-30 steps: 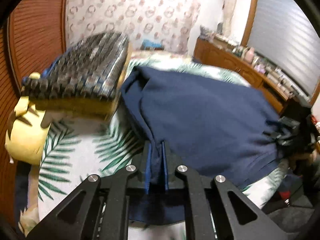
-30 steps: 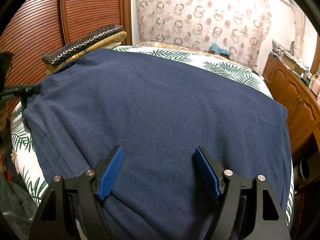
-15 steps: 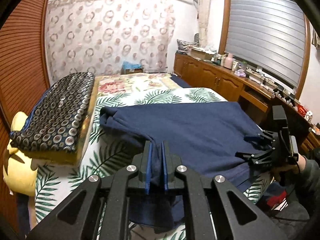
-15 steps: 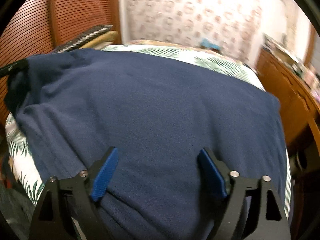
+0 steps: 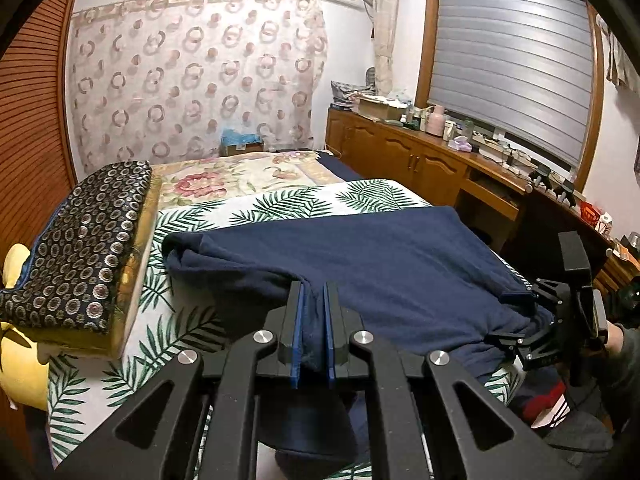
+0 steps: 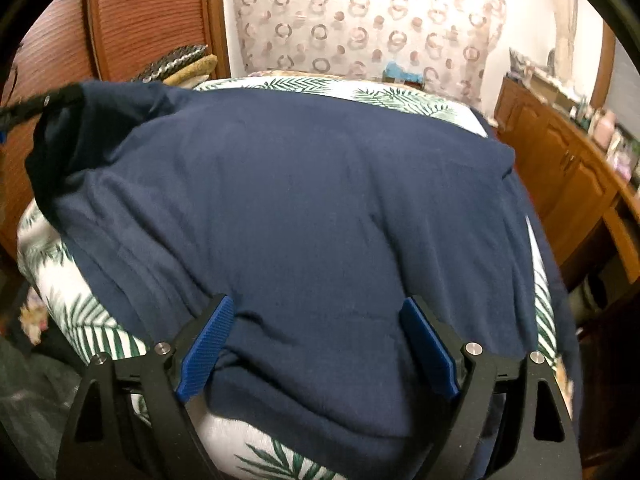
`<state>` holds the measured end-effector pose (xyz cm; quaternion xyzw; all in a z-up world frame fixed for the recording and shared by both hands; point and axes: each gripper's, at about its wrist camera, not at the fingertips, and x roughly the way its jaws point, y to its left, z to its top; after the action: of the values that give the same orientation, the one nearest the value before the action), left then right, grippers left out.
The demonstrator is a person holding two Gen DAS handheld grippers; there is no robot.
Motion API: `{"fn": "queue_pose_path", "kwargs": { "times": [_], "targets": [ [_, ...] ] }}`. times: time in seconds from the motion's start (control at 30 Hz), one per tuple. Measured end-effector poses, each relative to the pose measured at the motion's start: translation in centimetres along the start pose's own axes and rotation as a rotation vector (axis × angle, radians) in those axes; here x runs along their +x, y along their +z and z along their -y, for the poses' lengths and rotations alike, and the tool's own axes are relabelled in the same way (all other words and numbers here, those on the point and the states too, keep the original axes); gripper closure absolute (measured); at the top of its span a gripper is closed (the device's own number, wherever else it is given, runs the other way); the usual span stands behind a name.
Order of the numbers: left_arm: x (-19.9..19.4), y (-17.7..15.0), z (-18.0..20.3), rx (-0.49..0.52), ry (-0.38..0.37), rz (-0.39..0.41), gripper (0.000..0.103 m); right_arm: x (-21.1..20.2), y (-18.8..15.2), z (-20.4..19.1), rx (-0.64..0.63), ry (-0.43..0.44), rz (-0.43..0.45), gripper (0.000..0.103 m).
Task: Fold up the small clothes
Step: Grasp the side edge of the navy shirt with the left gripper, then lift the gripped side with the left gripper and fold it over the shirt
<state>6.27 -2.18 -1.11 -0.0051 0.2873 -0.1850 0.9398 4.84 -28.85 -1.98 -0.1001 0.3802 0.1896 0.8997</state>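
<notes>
Left gripper (image 5: 312, 328): we see its two blue pads pressed close together on a fold of the dark blue cloth, near the front edge of the bed.
Right gripper (image 6: 318, 344): we see its pads spread wide apart, low over the near edge of the cloth, with nothing pinched between them. In the left view we see it at the right side of the bed (image 5: 556, 320), right at the cloth's edge.
Bed (image 5: 280, 204): it is big and has a white sheet with green leaf prints. We see a flowered blanket at its far end.
Dark blue cloth (image 6: 304, 208): it lies spread over most of the bed. We see one corner bunched up and lifted at the left, where the left gripper holds it.
Pillow (image 5: 84, 248): it has a dark cover with little rings and sits at the left side of the bed, apart from the cloth.
Yellow soft toy (image 5: 20, 352): it peeks out just beside the pillow, at the bed's left edge.
</notes>
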Motion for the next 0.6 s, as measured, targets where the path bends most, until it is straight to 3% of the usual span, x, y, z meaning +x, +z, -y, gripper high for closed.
{"fn": "queue_pose_path", "kwargs": {
  "times": [0.3,0.6],
  "targets": [
    [0.1,1.0,1.3,0.022,-0.031,0.009,0.093,-0.6,-0.6,-0.3,0.028,-0.004,0.003,0.015],
    [0.9,3.8,5.5,0.081,-0.134,0.036,0.095,-5.7,-1.3,1.4,0.017,-0.015,0.11,0.015]
  ]
}}
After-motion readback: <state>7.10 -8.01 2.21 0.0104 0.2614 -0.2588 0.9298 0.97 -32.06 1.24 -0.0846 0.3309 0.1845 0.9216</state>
